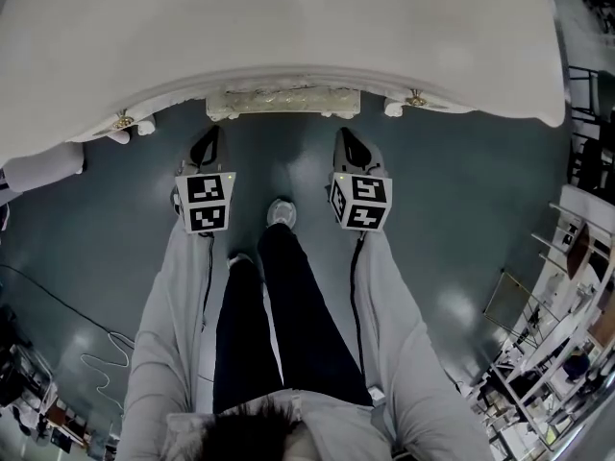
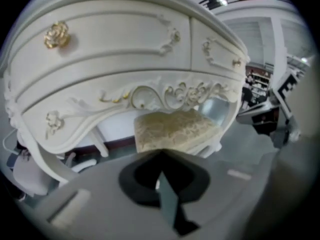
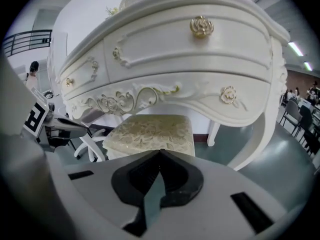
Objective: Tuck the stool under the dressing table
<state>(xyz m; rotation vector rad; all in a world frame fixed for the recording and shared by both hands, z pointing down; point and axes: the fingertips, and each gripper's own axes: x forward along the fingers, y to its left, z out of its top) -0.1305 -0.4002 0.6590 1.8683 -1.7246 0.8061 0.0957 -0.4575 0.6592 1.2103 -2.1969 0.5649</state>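
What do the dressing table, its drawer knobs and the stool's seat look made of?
Dressing table: likely painted wood, smooth cream-white satin finish; the carved scrollwork could also be moulded resin.
Drawer knobs: shiny gold, rose-shaped, probably metal or plated plastic.
Stool's seat: padded fabric, pale cream-gold, with a woven leaf pattern.

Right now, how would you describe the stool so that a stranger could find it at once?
Start from the big white dressing table with curved drawers and gold rose knobs. Under its carved front edge, in the middle, sits the stool. It alone has a cream cushion with a gold leaf pattern; the table above is smooth white.
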